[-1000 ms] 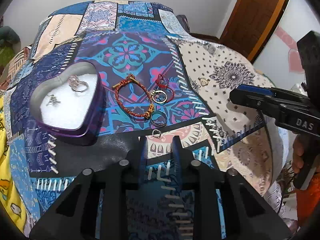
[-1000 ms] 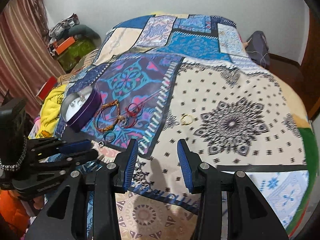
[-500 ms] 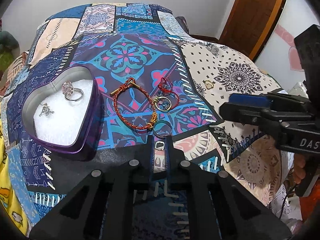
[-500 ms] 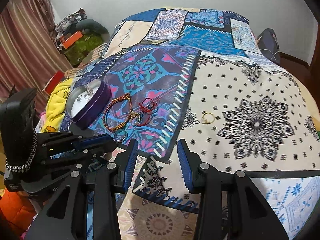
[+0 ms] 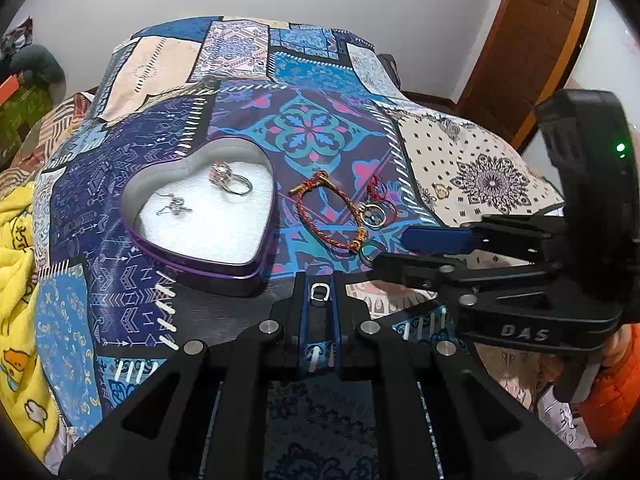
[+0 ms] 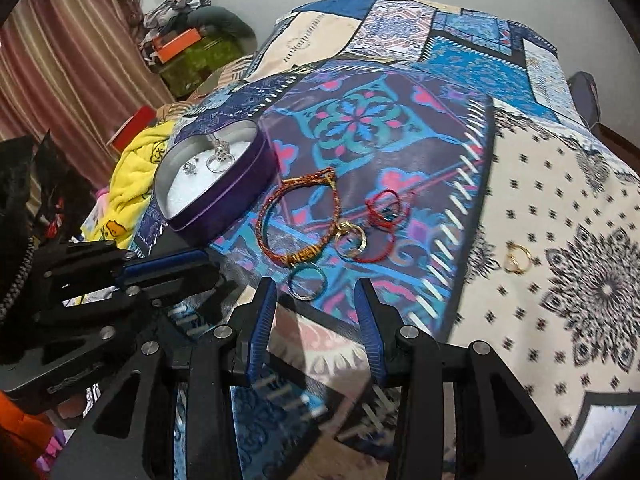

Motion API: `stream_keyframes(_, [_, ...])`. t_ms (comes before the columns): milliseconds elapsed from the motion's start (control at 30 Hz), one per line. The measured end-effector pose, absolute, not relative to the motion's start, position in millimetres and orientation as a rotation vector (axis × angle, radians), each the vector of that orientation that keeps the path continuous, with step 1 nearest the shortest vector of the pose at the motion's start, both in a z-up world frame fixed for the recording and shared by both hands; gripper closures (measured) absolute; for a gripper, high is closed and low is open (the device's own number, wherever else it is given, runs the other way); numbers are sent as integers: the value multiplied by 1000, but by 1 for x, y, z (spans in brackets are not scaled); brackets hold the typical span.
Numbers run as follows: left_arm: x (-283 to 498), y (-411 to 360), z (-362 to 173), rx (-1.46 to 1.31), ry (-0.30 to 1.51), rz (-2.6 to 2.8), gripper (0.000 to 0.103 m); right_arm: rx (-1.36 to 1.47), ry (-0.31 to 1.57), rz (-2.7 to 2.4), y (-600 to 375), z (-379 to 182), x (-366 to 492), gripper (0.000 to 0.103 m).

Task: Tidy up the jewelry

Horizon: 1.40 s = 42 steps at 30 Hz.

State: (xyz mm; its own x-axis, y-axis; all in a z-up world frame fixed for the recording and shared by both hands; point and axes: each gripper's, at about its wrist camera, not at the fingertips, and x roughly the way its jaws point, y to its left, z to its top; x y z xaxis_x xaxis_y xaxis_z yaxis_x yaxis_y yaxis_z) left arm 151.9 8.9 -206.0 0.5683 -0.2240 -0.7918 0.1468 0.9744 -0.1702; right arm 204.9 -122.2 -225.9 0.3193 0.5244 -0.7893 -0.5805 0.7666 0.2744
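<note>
A purple heart-shaped tin point(image 5: 224, 268) point(image 6: 224, 196) with white lining sits on the patterned bedspread and holds a stone ring point(image 5: 230, 180) and a small silver piece point(image 5: 174, 208). My left gripper point(image 5: 320, 292) is shut on a small silver ring point(image 5: 320, 292), just right of the tin's near tip. A red-and-gold braided bracelet point(image 5: 320, 216) point(image 6: 296, 216), a red cord bracelet point(image 6: 386, 208), a gold ring point(image 6: 351, 240) and a silver ring point(image 6: 307, 280) lie beside the tin. My right gripper point(image 6: 316, 304) is open, just short of the silver ring.
Another gold ring point(image 6: 517, 258) lies apart on the cream patch to the right. A yellow blanket point(image 5: 16, 264) hangs at the bed's left edge. A wooden door point(image 5: 532, 40) stands at the back right. Clutter and a curtain point(image 6: 60, 64) stand left of the bed.
My left gripper closed on the small silver ring and lifted it a little, turning toward the tin. My right gripper moved left toward the bracelets and the silver ring, staying open.
</note>
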Motion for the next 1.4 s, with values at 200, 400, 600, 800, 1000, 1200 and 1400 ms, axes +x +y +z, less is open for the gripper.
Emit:
stream_keyframes(200, [148,10,-202,-103,924,-228,95,-133,990,718,-109,-229,202,77])
stream_keyframes(400, [145,10,-195,-119,909,-233,95,-121,985,719,-113,-226,202,83])
stream_keyframes(600, [138,11,-179,-114,872,-221,95,-77,946,708,-122,-206,195,83])
stream_keyframes(800, [129,15,-157,-107,819,-208,95,-55,868,702,-127,-175,189,83])
stream_keyframes(1000, [122,21,-132,-95,748,-183,95,-36,790,702,-126,-148,184,83])
stream_keyframes(1200, [120,32,-112,-98,686,-157,95,-9,724,713,-122,-128,184,83])
stream_keyframes(1400, [124,49,-104,-107,654,-117,95,10,691,739,-113,-118,189,83])
